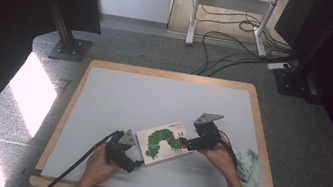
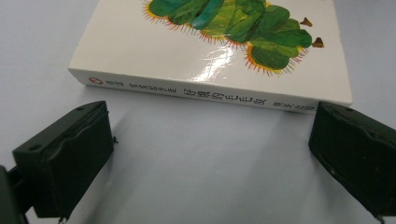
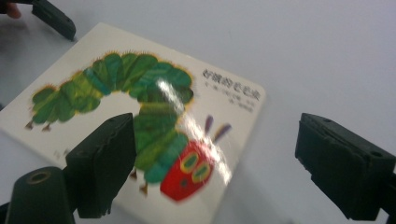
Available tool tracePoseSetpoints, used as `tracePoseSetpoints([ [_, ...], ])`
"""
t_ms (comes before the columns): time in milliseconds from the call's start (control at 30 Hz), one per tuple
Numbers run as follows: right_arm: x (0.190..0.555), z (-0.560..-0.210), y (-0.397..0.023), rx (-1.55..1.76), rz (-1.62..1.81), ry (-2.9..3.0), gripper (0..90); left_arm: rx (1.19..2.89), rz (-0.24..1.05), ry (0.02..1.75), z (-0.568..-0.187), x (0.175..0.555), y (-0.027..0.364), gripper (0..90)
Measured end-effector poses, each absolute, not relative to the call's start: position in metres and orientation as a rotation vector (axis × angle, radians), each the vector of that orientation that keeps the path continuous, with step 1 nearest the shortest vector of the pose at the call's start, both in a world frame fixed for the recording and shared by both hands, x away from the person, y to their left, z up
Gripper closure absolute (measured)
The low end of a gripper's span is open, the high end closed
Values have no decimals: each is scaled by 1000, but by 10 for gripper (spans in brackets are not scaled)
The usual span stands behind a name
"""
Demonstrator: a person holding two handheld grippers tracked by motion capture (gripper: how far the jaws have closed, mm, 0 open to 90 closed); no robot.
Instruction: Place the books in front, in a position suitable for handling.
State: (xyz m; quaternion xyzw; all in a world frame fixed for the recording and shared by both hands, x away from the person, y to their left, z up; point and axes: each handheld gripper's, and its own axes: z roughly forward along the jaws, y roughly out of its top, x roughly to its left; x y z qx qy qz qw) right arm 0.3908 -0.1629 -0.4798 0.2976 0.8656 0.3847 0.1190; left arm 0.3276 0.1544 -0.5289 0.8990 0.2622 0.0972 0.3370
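- A white, glossy board book with a green caterpillar and a red caterpillar head on its cover (image 1: 165, 142) lies flat on the pale grey counter with a light wooden rim (image 1: 108, 66), near the front edge and about midway across, between the two hands.
- The left claw (image 1: 135, 163) sits low at the book's near left corner; in the left gripper view its black jaws stand wide apart, with the book's printed spine (image 2: 201, 95) just beyond them and nothing between the pads.
- The left hand (image 1: 100, 164) rests on the counter behind that claw.
- The right claw (image 1: 183, 142) is at the book's right edge, by the red head; in the right gripper view its jaws are spread, one hanging over the cover (image 3: 140, 116), the other off to the side over bare counter, neither pad pressing on the book.
- A crumpled pale green cloth (image 1: 250, 168) lies by the counter's right rim, just beside the right forearm.
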Motion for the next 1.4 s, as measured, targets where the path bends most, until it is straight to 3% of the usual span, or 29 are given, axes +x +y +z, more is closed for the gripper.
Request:
tracePoseSetpoints([
  [300, 364, -475, -221, 958, 1025, 2488, 129, 2343, 253, 686, -529, 327, 154, 0],
  [500, 350, -475, -250, 1003, 952, 2438, 193, 2342, 254, 688, -529, 327, 154, 0],
  [933, 334, -497, -300, 1148, 835, 2415, 456, 2332, 265, 741, -528, 324, 162, 0],
  [1400, 329, -509, -303, 1180, 819, 2453, 799, 2303, 291, 813, -529, 319, 182, 0],
])
